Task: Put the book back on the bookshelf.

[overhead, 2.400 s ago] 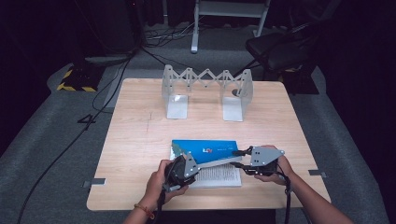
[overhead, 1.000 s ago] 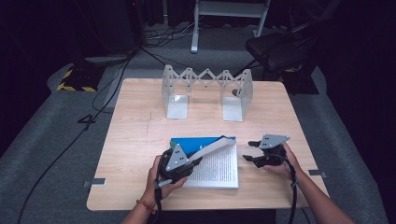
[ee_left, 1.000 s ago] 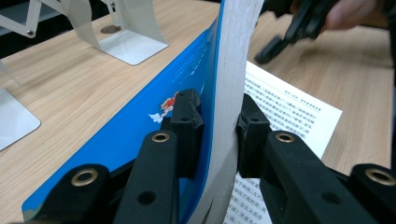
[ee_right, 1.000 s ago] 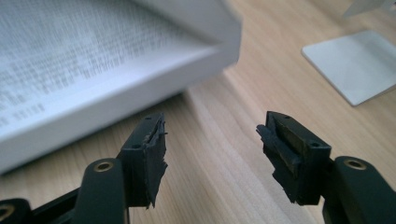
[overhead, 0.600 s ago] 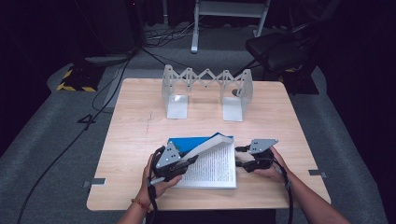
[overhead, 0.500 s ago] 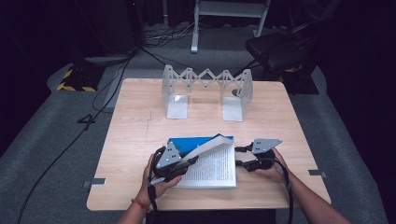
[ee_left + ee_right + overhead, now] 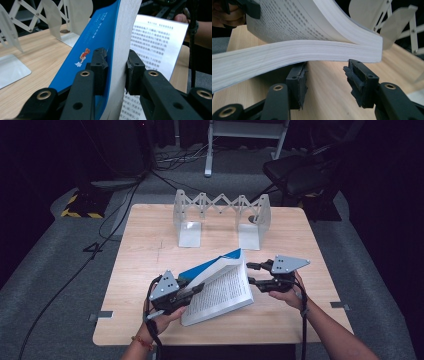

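Book (image 7: 220, 287) lifted off bench (image 7: 150, 255) since earlier frame, left edge raised, pages fanned; left tongs (image 7: 116, 65) clamped on cover-and-pages stack; right tongs (image 7: 324, 75) just narrowing, pads apart below page block, gripping nothing; step: raising book toward folding bookend rack (image 7: 220, 215); next: right tongs pinch free edge, steady book upright.
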A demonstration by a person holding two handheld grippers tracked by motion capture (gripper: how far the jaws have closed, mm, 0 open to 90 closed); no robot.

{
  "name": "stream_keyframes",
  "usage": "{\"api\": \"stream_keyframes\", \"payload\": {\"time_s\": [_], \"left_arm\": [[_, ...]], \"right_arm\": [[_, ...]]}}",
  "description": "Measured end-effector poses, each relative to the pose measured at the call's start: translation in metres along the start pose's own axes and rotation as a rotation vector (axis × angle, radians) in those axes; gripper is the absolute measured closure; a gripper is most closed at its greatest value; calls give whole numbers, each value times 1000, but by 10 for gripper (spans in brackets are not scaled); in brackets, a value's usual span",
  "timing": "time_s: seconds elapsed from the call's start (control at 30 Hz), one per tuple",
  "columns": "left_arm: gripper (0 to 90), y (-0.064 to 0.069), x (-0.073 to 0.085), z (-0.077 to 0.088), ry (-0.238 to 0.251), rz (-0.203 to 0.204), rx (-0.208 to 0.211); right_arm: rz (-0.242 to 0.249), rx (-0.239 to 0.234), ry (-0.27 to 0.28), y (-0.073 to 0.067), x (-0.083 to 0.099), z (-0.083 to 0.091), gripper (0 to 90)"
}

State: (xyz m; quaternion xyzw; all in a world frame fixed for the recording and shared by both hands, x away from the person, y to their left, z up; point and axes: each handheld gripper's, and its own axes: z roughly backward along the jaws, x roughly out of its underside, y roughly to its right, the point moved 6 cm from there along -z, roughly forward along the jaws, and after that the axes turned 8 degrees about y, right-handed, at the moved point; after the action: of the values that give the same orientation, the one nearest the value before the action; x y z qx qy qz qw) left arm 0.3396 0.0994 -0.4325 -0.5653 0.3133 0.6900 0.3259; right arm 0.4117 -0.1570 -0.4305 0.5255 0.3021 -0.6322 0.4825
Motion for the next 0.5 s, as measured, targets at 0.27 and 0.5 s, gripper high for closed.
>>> {"api": "stream_keyframes", "payload": {"time_s": [0.27, 0.5], "left_arm": [[732, -7, 6, 29, 49, 12, -32], [713, -3, 13, 37, 36, -54, -89]], "right_arm": [[98, 46, 33, -12, -42, -25, 501], [99, 55, 33, -17, -56, -45, 508]]}}
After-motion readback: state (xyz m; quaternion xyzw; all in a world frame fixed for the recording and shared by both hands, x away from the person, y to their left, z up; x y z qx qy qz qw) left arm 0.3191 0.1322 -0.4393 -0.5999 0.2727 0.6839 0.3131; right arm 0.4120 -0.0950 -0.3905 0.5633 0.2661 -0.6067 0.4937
